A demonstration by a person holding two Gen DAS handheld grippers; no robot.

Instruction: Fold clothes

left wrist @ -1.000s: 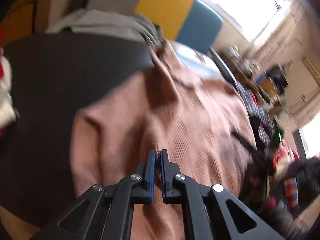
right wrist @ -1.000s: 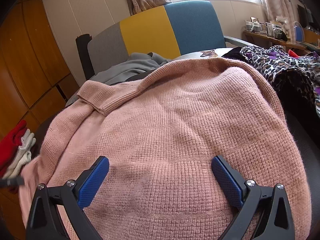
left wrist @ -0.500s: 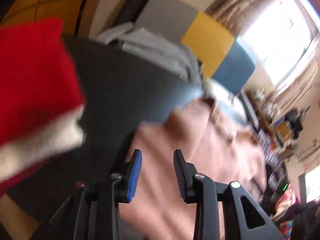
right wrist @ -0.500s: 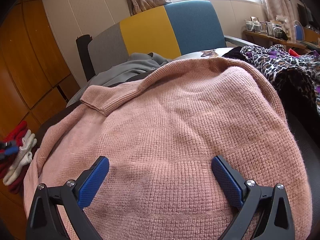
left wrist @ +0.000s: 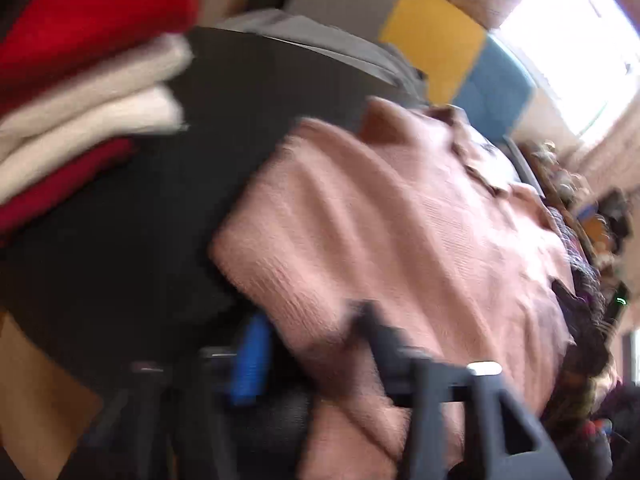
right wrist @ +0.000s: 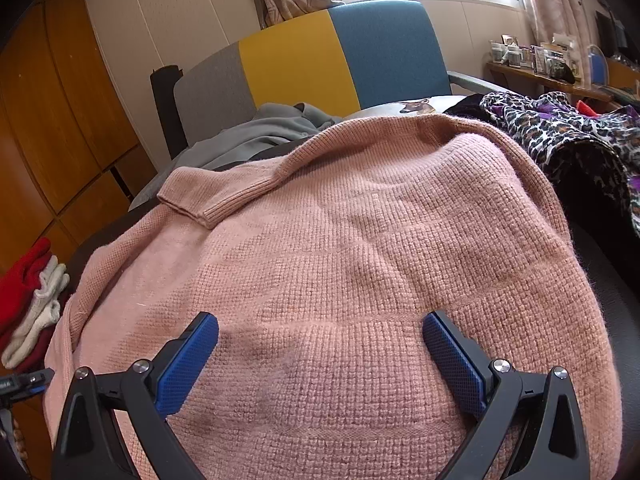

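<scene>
The left claw [left wrist: 312, 340], its jaws just closing on the sweater's [right wrist: 360, 260] left edge, is nearer; the right claw [right wrist: 320, 352] hangs spread over its hem.

A dark, black-covered surface [right wrist: 600, 264] carries the laundry. A pink knit sweater [right wrist: 360, 260] lies spread across it, directly ahead of and beneath the right gripper's fingers. Beyond the sweater rests a crumpled grey garment [right wrist: 260, 132]; to the far right, a leopard-print piece [right wrist: 560, 128]. Off to the left, a folded stack of red and white knits [left wrist: 80, 92] sits at the surface's edge.
</scene>
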